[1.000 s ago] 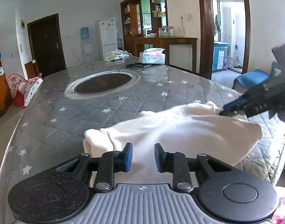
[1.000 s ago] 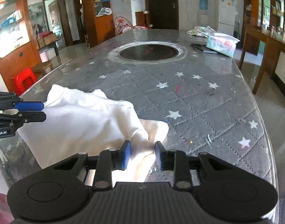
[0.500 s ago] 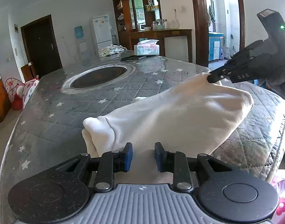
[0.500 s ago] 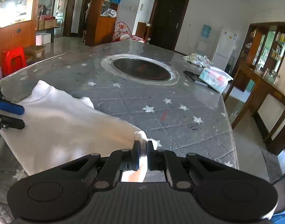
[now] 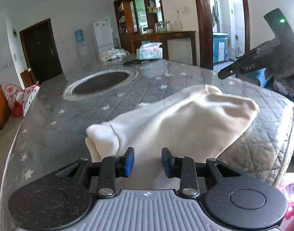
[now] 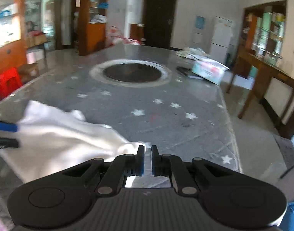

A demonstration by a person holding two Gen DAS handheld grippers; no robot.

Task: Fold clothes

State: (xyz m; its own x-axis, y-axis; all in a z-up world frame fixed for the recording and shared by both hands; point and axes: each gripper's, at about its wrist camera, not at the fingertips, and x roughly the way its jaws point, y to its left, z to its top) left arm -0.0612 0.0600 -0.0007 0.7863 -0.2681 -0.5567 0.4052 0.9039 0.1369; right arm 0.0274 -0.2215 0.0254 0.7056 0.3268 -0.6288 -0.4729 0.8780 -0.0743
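Lifting one corner of the cloth [image 5: 177, 123] while the other end waits on the table [image 5: 50, 119].

Left gripper [image 5: 148, 160] sits with jaws spread, low over the near edge of the cloth, gripping nothing, as it did a second ago. Cloth, cream and soft, lies near the table's front edge, bunched into a rolled hem at the left and drawn up into a loose peak at the right. Right gripper [image 6: 147, 158], which a second ago stood open over the cloth's corner, now has its jaws pressed nearly together, apparently on a pinch of white fabric, and has risen with it. That suggests a fold has begun: the raised corner looks ready to be carried across, though motion blur hides how firmly it is caught.
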